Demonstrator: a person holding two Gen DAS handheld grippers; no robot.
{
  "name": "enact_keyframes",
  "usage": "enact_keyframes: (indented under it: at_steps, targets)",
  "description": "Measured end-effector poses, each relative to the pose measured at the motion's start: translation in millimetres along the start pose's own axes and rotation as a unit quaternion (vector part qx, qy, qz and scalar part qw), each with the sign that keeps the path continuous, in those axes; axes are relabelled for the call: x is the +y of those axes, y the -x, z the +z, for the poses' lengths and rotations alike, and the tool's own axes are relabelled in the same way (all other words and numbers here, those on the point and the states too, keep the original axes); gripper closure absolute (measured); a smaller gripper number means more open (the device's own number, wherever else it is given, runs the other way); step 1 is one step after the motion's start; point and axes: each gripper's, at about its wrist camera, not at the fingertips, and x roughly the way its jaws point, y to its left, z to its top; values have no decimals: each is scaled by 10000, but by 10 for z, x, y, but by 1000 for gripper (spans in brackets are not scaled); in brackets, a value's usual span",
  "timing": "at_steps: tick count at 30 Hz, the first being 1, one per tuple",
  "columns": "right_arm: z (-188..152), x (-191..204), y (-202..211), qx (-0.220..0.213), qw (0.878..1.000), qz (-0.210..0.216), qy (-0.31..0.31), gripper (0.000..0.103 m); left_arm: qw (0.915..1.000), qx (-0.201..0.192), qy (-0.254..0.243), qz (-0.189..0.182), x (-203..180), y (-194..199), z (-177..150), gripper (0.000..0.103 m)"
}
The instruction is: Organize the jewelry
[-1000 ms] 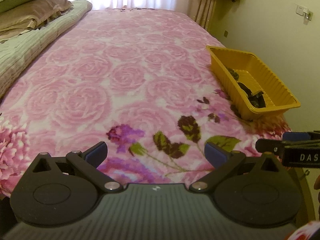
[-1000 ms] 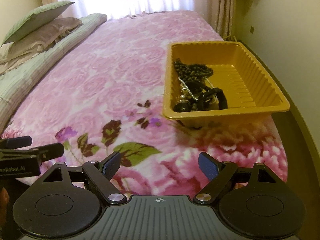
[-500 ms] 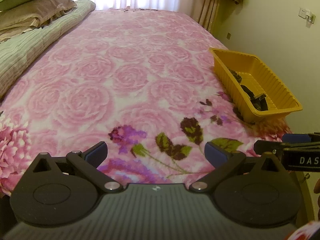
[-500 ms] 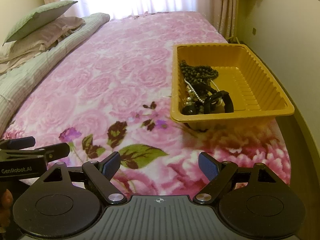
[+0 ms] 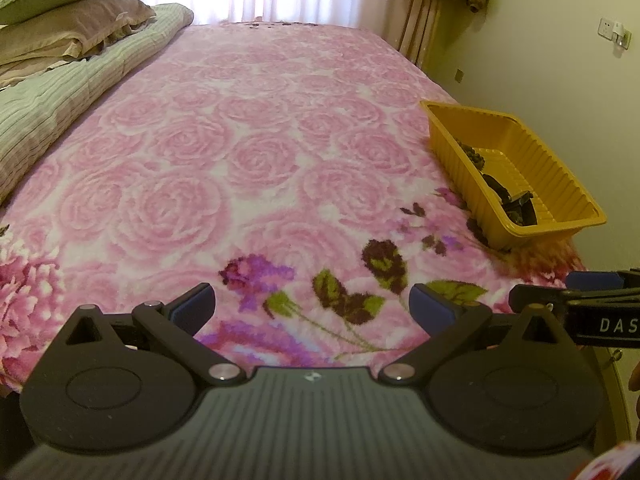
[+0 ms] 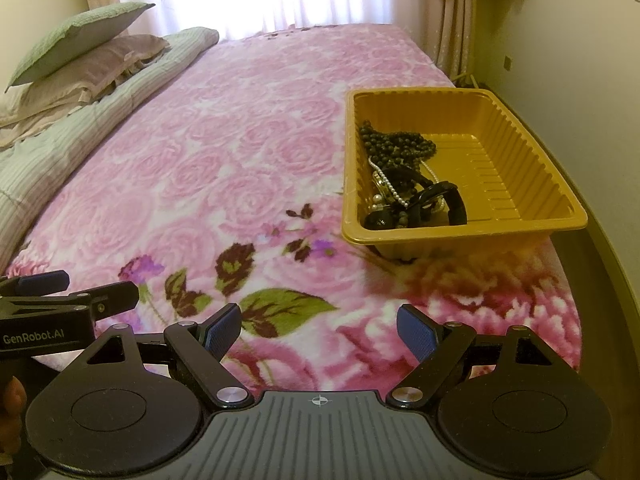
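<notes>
Tray: yellow ribbed plastic tray point(image 6: 520, 168) on pink rose-patterned blanket point(image 6: 240, 184) – holds dark bead necklaces point(image 6: 396, 146) (tangled).
Left gripper point(image 5: 312, 304): jaws wide, empty.
Right gripper point(image 6: 319, 329): jaws wide, empty.

Each hand-held tool is black, with a grey ribbed middle part and two big round black plates at the sides. The left gripper point(image 5: 312, 305) has two black arms with shiny silver screws and blue pads point(image 5: 430, 307) at the tips. The right gripper point(image 6: 319, 330) looks the same. White letters read "GenRobot.AI" and "DAS".
</notes>
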Motion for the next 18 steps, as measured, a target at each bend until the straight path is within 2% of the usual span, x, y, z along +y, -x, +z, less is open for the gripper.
enact_keyframes:
  at_steps: [18]
  targets:
    - [-19, 37, 9, -7, 10000, 5, -5, 18, 10000, -29, -17, 15, 5, 10, 9, 0]
